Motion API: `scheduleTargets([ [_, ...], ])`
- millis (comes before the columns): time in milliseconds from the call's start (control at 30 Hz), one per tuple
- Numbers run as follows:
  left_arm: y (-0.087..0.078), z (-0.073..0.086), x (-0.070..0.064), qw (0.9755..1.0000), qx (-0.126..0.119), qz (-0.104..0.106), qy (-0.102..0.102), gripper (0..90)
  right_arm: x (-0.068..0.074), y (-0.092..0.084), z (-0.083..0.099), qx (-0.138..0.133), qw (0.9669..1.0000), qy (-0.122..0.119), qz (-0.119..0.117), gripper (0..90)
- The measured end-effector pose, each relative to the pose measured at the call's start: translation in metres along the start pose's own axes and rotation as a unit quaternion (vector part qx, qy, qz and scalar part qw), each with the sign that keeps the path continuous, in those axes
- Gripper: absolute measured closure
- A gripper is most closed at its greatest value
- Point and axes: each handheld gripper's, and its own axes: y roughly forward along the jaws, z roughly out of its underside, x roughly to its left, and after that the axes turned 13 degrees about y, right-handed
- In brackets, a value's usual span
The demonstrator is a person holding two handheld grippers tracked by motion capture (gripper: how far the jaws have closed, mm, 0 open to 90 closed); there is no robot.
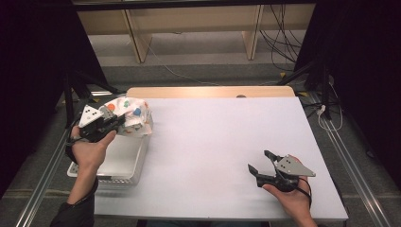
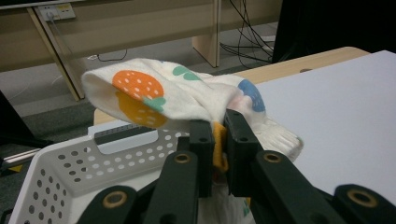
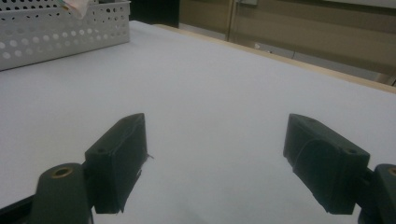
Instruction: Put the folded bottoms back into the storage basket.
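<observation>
A white cloth [image 1: 132,115] printed with orange, blue and green fruit shapes hangs over the far end of a white perforated basket [image 1: 124,163] at the table's left. My left gripper [image 1: 118,120] is shut on this cloth [image 2: 159,95], its jaws pinching a fold above the basket [image 2: 56,177]. Over at the front right of the table, my right gripper [image 1: 261,161] rests open, nothing between its fingers [image 3: 119,161].
The white table [image 1: 217,142] has a wooden strip [image 1: 208,91] along its far edge. The basket [image 3: 60,28] lies far off in the right gripper view. Wooden furniture legs and cables stand on the floor behind.
</observation>
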Motion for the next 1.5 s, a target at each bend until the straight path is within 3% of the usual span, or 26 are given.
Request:
scheduleTargets([
  [1500,-0.004,0.006,0.014,0.9998,0.002,-0.011,-0.013,82.4,0.000,0.000,0.000,-0.001,1.0000,-0.002,0.002,22.4],
])
